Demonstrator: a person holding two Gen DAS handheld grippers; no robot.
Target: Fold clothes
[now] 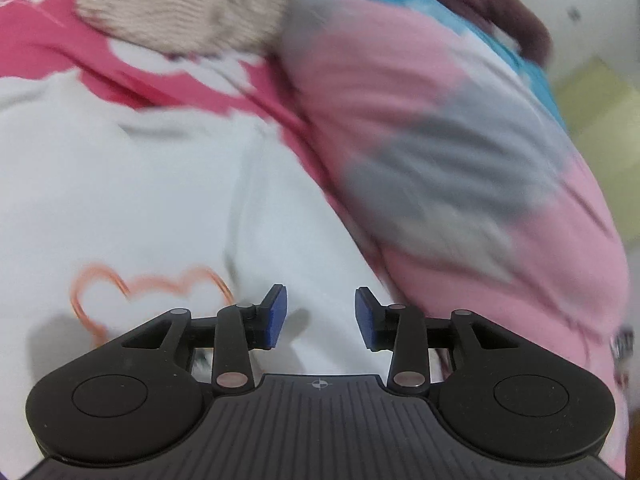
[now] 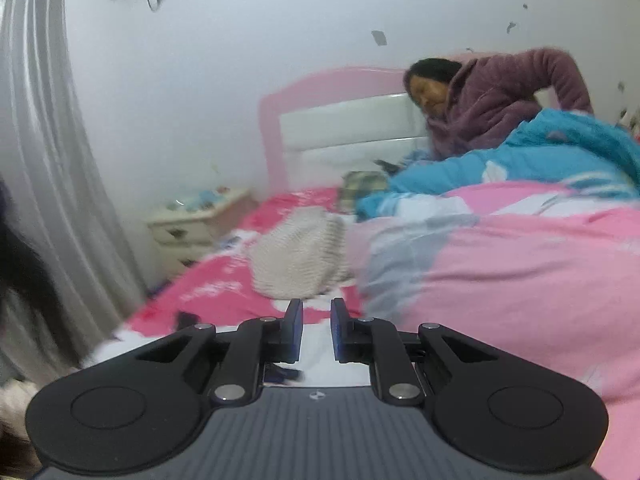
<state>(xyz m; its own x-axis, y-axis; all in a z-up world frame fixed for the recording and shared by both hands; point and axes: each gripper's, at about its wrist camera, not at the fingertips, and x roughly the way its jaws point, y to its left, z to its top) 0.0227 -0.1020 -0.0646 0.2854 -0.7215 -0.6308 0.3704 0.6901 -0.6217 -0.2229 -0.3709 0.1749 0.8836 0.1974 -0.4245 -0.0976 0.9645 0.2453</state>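
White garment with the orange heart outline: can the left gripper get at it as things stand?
Probably yes. The left gripper is open right over the white garment, nothing between its fingers. The pink and grey quilt lies off to the right, clear of the path.

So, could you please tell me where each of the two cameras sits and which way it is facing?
Left wrist: on the left gripper, angled down close over a white garment on the bed; open blue pads show.
Right wrist: on the right gripper, looking level across the bed to the pink headboard and a person in purple; pads slightly apart.
Shared: beige knit, pink and grey quilt.
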